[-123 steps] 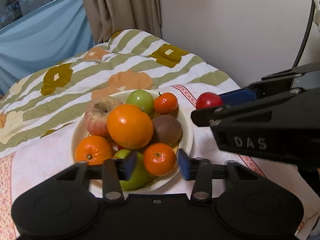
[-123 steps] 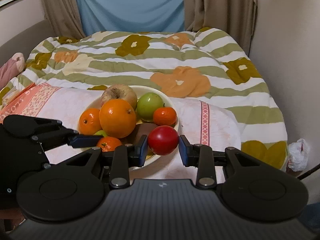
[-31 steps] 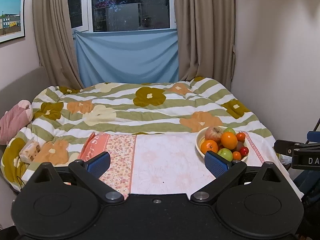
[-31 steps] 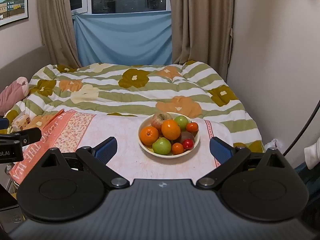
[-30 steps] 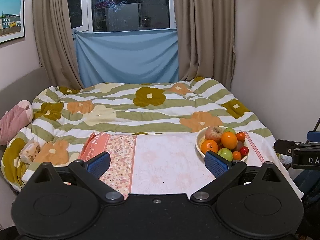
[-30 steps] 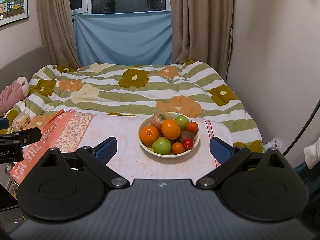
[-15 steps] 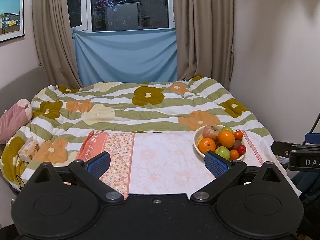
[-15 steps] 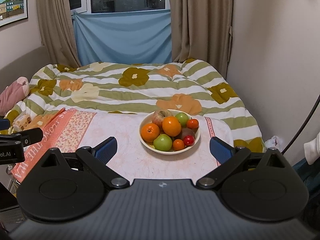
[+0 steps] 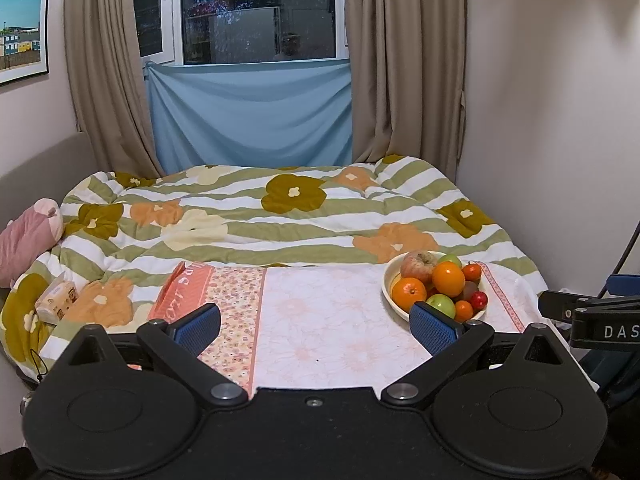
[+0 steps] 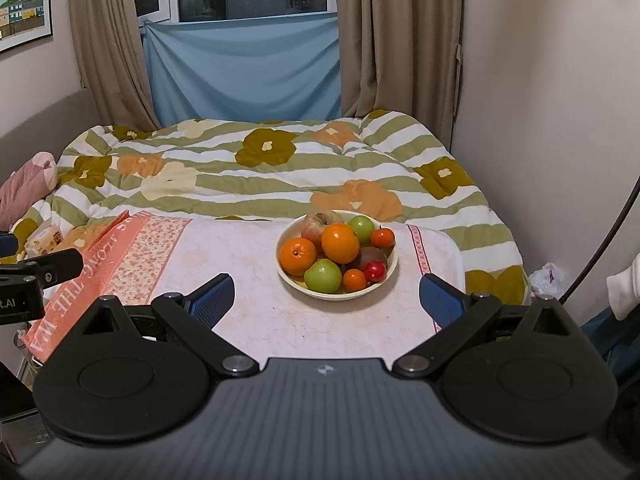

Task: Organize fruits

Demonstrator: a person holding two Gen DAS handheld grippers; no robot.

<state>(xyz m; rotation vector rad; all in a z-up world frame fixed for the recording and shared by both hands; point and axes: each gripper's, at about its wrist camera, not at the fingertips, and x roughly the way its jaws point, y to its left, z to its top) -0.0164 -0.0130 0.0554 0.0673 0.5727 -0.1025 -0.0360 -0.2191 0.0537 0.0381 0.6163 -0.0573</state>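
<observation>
A cream bowl stands on the cloth-covered table, heaped with fruit: oranges, green apples, a reddish apple, a small red fruit and small tangerines. The bowl also shows in the left wrist view, at the table's right. My right gripper is open and empty, held back from the bowl. My left gripper is open and empty, left of the bowl and well short of it.
The table has a pink floral cloth with an orange border. Behind it lies a bed with a striped floral quilt. A wall is close on the right. A tissue pack and pink pillow lie at left.
Four seconds ago my right gripper held the red fruit by the bowl; it now lies in the bowl. Both grippers have pulled back and opened wide. In the last second little has moved.
</observation>
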